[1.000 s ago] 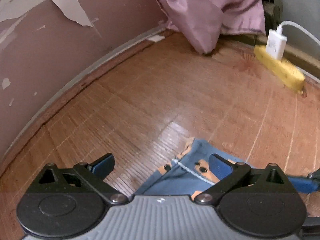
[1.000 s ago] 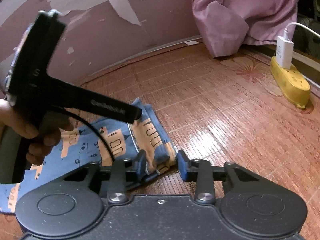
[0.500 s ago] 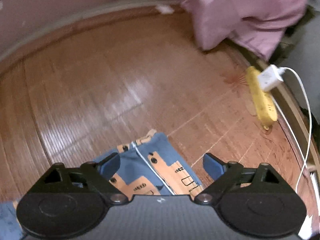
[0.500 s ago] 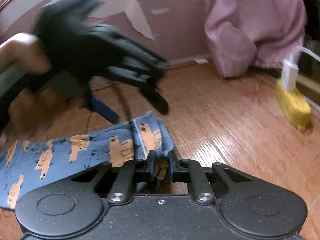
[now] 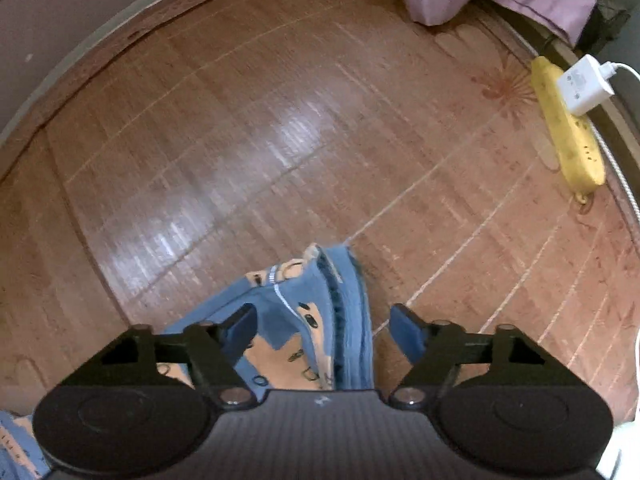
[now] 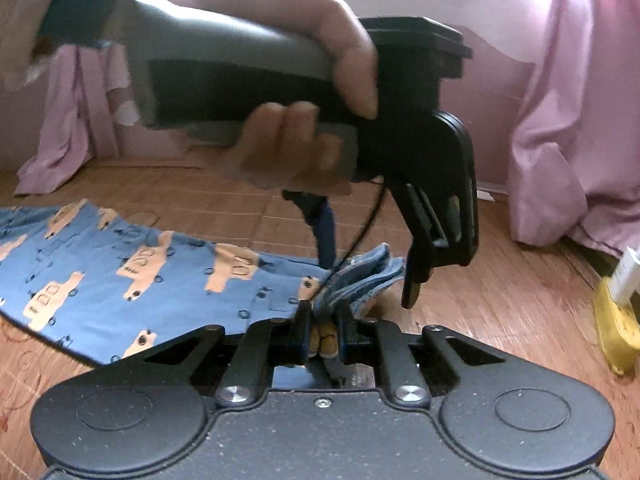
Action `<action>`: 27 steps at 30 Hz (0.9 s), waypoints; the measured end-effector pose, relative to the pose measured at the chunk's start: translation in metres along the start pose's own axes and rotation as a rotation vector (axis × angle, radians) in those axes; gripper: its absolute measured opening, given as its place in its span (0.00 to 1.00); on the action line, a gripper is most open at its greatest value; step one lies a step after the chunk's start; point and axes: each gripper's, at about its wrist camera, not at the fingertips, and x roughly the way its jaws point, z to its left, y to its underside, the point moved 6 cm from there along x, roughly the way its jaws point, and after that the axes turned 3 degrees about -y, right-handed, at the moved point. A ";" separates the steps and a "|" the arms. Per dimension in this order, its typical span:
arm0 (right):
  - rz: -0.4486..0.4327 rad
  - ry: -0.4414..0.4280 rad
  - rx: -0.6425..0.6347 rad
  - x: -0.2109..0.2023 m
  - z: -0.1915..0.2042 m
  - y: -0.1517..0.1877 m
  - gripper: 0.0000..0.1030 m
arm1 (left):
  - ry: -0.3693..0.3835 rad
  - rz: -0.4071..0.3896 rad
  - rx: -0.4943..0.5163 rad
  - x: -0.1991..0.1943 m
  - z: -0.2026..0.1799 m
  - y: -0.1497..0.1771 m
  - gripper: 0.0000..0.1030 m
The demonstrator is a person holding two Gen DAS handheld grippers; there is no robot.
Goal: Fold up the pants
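Blue pants printed with orange cars lie flat on the wood floor, stretching to the left in the right wrist view. My right gripper is shut on a bunched edge of the pants at their right end. The left gripper, held by a hand, hangs open directly above that same end, one finger on each side of the cloth. In the left wrist view my left gripper is open, and the pants end rises between its blue fingers without being pinched.
A yellow power strip with a white charger and cable lies on the floor to the right. A pink curtain hangs at the back right; pink cloth hangs at the left. A baseboard bounds the floor.
My right gripper went from open around the pants end to shut on it. The left gripper swung over from the left and came down above the same end, staying open.
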 end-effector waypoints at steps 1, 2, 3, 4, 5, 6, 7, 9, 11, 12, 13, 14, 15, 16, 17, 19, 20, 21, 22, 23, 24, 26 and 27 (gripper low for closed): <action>0.000 -0.004 -0.009 -0.001 0.001 0.000 0.13 | 0.003 0.003 -0.017 0.000 0.004 0.002 0.55; 0.000 -0.008 -0.014 -0.001 0.002 0.000 0.13 | 0.016 0.008 -0.035 0.000 0.007 0.003 0.50; 0.000 -0.010 -0.016 -0.001 0.003 -0.001 0.13 | 0.039 0.013 -0.058 0.000 0.011 0.004 0.41; -0.001 -0.012 -0.020 -0.001 0.004 -0.001 0.13 | 0.067 0.016 -0.083 0.000 0.015 0.006 0.31; -0.001 -0.012 -0.026 -0.001 0.005 -0.001 0.13 | 0.092 0.018 -0.103 0.001 0.019 0.008 0.27; 0.000 -0.012 -0.034 -0.001 0.006 0.000 0.13 | 0.104 0.016 -0.117 0.000 0.023 0.009 0.21; 0.000 -0.012 -0.040 -0.003 0.006 0.001 0.13 | 0.116 0.010 -0.129 -0.001 0.026 0.012 0.20; -0.006 -0.011 -0.055 -0.004 0.007 0.000 0.13 | 0.158 -0.010 -0.156 -0.005 0.030 0.013 0.19; -0.024 -0.007 -0.075 -0.008 0.010 -0.002 0.13 | 0.222 -0.040 -0.193 -0.015 0.040 0.018 0.19; -0.037 -0.006 -0.087 -0.011 0.012 -0.004 0.13 | 0.257 -0.055 -0.209 -0.020 0.045 0.021 0.19; -0.052 -0.005 -0.099 -0.015 0.014 -0.007 0.13 | 0.294 -0.072 -0.227 -0.026 0.050 0.025 0.19; -0.069 -0.006 -0.112 -0.019 0.016 -0.010 0.13 | 0.333 -0.092 -0.245 -0.033 0.055 0.029 0.19; -0.089 -0.007 -0.132 -0.024 0.020 -0.013 0.13 | 0.379 -0.114 -0.264 -0.041 0.061 0.034 0.19; -0.108 -0.011 -0.159 -0.029 0.025 -0.016 0.13 | 0.409 -0.131 -0.282 -0.048 0.068 0.040 0.19; -0.124 -0.019 -0.181 -0.033 0.031 -0.019 0.13 | 0.440 -0.149 -0.301 -0.055 0.076 0.047 0.19; -0.157 -0.049 -0.218 -0.043 0.046 -0.026 0.13 | 0.492 -0.181 -0.331 -0.069 0.093 0.064 0.19; -0.169 -0.066 -0.242 -0.048 0.055 -0.028 0.13 | 0.507 -0.197 -0.344 -0.075 0.103 0.075 0.19; -0.175 -0.083 -0.258 -0.051 0.064 -0.031 0.13 | 0.517 -0.212 -0.353 -0.081 0.113 0.086 0.19; -0.178 -0.105 -0.267 -0.053 0.073 -0.033 0.13 | 0.522 -0.225 -0.358 -0.086 0.123 0.097 0.19; -0.174 -0.129 -0.270 -0.054 0.083 -0.034 0.13 | 0.520 -0.233 -0.364 -0.090 0.134 0.106 0.19; -0.167 -0.153 -0.273 -0.055 0.093 -0.035 0.13 | 0.516 -0.239 -0.373 -0.093 0.143 0.117 0.19; -0.153 -0.200 -0.287 -0.057 0.112 -0.036 0.13 | 0.505 -0.251 -0.394 -0.095 0.166 0.136 0.19; -0.146 -0.221 -0.297 -0.056 0.122 -0.035 0.12 | 0.492 -0.257 -0.405 -0.094 0.177 0.147 0.19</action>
